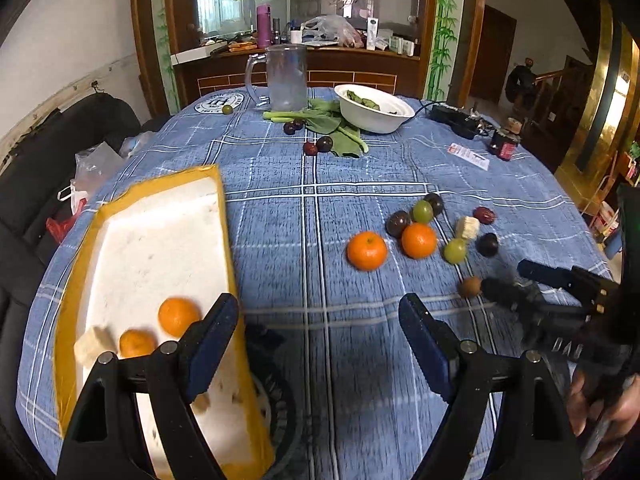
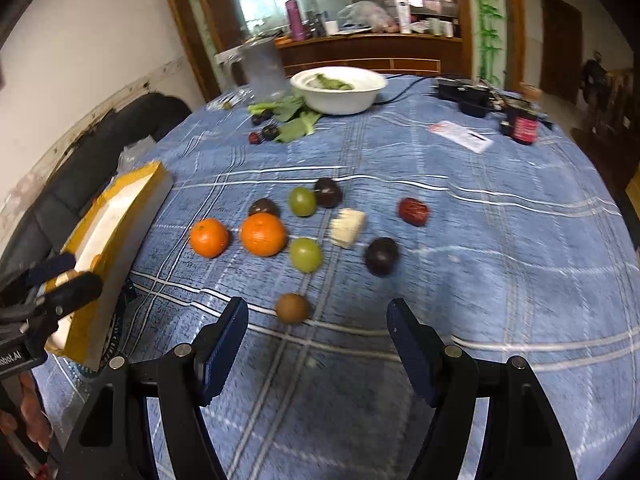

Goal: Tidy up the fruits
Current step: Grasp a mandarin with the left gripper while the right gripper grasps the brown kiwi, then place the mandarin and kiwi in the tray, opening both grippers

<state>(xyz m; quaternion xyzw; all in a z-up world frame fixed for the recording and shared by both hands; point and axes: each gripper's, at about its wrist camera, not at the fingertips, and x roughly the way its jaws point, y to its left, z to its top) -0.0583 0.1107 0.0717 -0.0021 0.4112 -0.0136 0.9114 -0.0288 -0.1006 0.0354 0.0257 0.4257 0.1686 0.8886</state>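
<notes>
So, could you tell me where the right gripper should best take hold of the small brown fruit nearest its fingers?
Probably across the middle of the brown fruit, from above: it is small, round, and lies alone on the cloth, just ahead of the open right gripper.

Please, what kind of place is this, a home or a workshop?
Most likely a home dining room. A round table with a blue checked cloth holds loose fruit, a white bowl of greens and a clear pitcher. Behind it, a wooden counter is crowded with bottles and bags.
</notes>
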